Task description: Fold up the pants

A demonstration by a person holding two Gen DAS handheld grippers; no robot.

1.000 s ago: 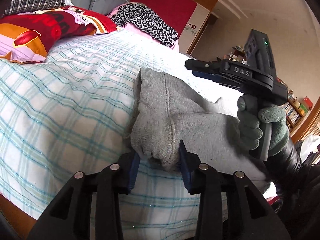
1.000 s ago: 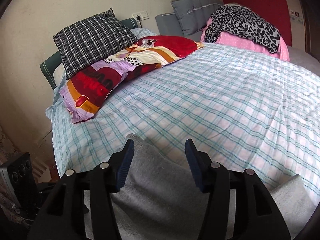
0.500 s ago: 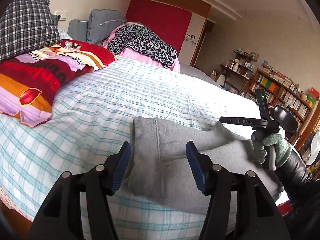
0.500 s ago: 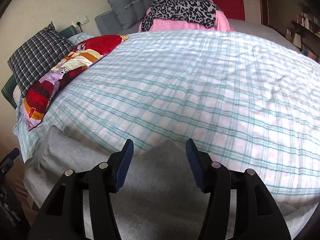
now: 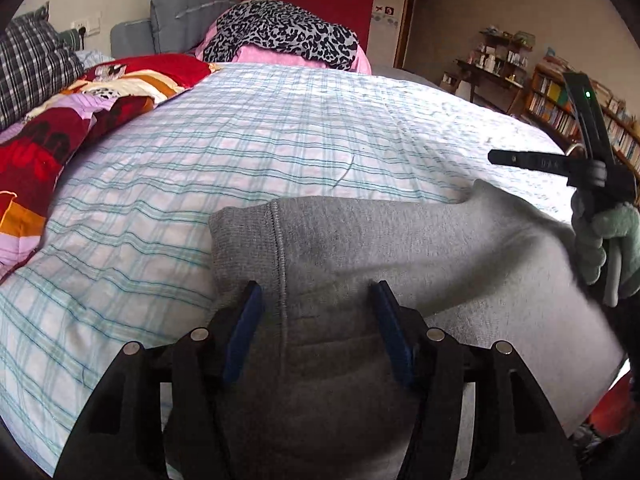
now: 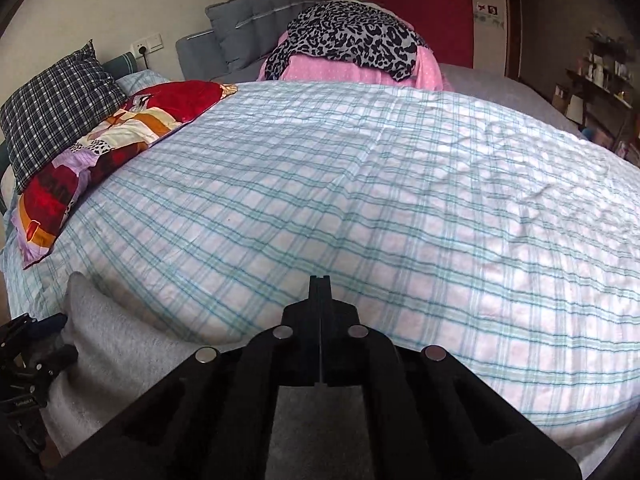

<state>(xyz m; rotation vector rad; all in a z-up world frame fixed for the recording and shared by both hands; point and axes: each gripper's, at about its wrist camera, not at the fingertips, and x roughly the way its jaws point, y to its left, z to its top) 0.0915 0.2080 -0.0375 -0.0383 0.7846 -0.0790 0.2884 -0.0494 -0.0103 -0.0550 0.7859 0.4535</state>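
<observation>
Nearest to me, my left tongs (image 5: pixel 316 320) stand about half open, one blue pad (image 5: pixel 244 328) on each side of the grey pants (image 5: pixel 360 248). The cloth lies between the pads, but they do not press on it, so this hand holds nothing. A seam (image 5: pixel 280 248) runs up the fabric just inside the left pad.

My right tongs (image 6: pixel 320 292) are closed tight, the two fingers meeting in a single line. I see no cloth between their tips; they point over the bare checked sheet (image 6: pixel 400 200), with the pants lying under and to the left of them. From the left camera the same tool shows off to the right, in my gloved hand (image 5: pixel 604 240), above the far end of the pants.

The pants lie across the near edge of the bed, already doubled into a long band, one end bunched by my left tongs and the rest running away to the right.

Farther off are the red patterned pillow (image 6: pixel 100 160), the checked cushion (image 6: pixel 52 108) and a leopard-print heap (image 6: pixel 352 40) by the wall.

I judge I am between folds: the last one laid, the next not started. Next I need to open the right tongs, take hold at both ends, and carry one over the other.
</observation>
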